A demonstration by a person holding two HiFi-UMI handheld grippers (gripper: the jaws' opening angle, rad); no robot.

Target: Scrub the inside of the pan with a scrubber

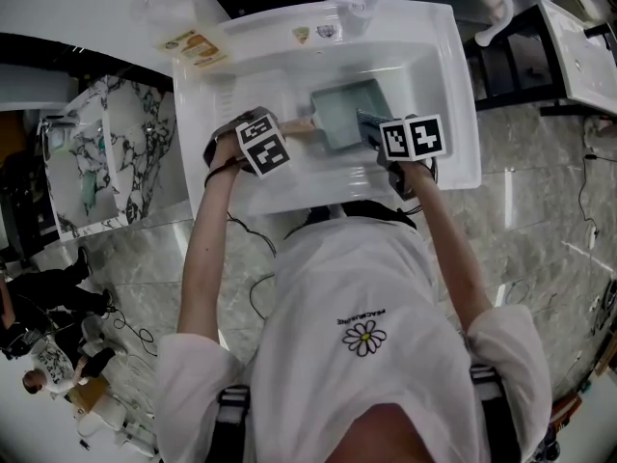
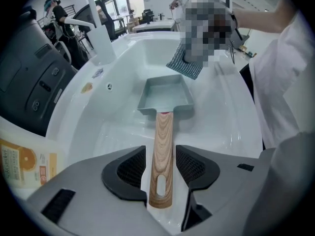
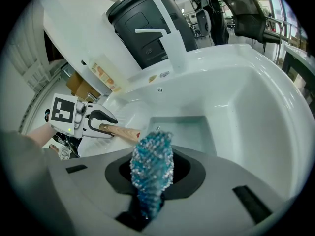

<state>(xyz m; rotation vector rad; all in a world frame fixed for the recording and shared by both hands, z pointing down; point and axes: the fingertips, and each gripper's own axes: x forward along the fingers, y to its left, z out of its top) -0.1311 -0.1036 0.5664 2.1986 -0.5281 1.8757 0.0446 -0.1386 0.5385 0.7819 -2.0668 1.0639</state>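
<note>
In the white sink [image 1: 453, 85], the pan [image 2: 166, 96] lay flat mid-basin, its wooden handle [image 2: 163, 151] loose between the left gripper's [image 2: 162, 168] parted jaws. The right gripper [image 3: 153, 173] clamped the blue scrubber [image 3: 152, 156] near the pan's edge, with the scrubbing seemingly yet to be done.

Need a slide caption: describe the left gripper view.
Left gripper, jaws open, flanks the wooden pan handle in the sink.

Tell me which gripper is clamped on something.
The right gripper: it pinches the blue scrubber. The left gripper only straddles the pan handle, fingers apart.
</note>
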